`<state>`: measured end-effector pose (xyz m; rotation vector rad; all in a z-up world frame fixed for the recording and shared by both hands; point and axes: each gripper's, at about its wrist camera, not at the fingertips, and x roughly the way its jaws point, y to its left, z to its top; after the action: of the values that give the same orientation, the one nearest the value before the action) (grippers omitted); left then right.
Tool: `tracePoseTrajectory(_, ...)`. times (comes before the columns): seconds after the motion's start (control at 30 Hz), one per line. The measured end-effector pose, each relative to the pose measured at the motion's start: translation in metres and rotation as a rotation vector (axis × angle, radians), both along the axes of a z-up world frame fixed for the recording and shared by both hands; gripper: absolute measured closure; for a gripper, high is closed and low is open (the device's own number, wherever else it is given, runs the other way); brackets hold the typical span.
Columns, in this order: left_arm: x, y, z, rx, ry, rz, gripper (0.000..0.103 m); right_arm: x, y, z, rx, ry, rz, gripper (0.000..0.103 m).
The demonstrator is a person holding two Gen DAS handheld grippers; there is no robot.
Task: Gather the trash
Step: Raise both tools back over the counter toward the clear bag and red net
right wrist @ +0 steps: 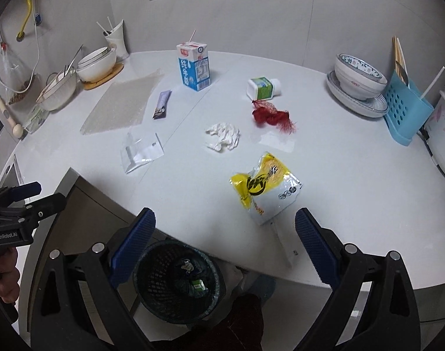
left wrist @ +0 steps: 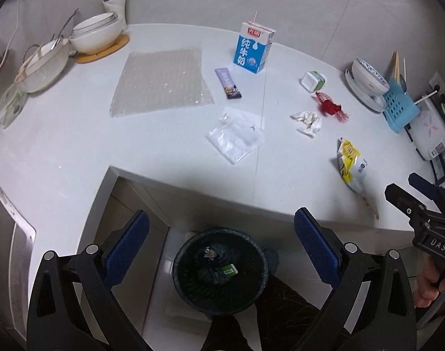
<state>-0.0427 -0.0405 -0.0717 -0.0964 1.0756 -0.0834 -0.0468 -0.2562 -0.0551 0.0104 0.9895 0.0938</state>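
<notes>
Counter: white L-shaped countertop [right wrist: 354, 204], carrying the loose litter in the middle and crockery at the far-left and far-right edges.
Bin: black mesh wastebasket with a dark liner [left wrist: 251, 251], on the floor below the counter's near edge; a small green packet and some crumpled scraps already lie inside.
Bubble wrap: clear rectangular sheet of bubble wrap [left wrist: 161, 83], flat, far left on the counter.
Carton: blue-and-white milk carton with a straw [right wrist: 194, 67], upright, far centre.
Snack bag: yellow-and-white crinkled snack bag [right wrist: 266, 187], nearest the counter's edge, just ahead of the right gripper.
Plastic sleeve: clear flat plastic bag [left wrist: 237, 134], centre.
Smaller litter: white crumpled tissue [right wrist: 224, 136]; red mesh netting [right wrist: 269, 117]; white-and-green small tub on its side [right wrist: 262, 87]; purple snack-bar wrapper [left wrist: 228, 83].
Left gripper [left wrist: 221, 245]: jaws wide apart, holding nothing, poised over the bin.
Right gripper [right wrist: 225, 241]: jaws wide apart, holding nothing, near the snack bag.
Progress: judged early; a few pieces binned, eight or so left on the counter.
</notes>
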Motion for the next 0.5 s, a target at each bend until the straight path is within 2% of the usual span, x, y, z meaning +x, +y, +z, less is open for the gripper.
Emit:
tracePoseTrajectory(0.3,0.042,-0.019,0.009,0.014,-0.017,-0.037,0.006,0.045,-0.027,0.009,-0.014,-0.03,-0.029,0.011)
tracePoseTrajectory(0.5,0.071,-0.026,0.005,0.029,-0.008,-0.016,0.006,0.073,-0.044,0.004,-0.021,-0.024,-0.029,0.011)
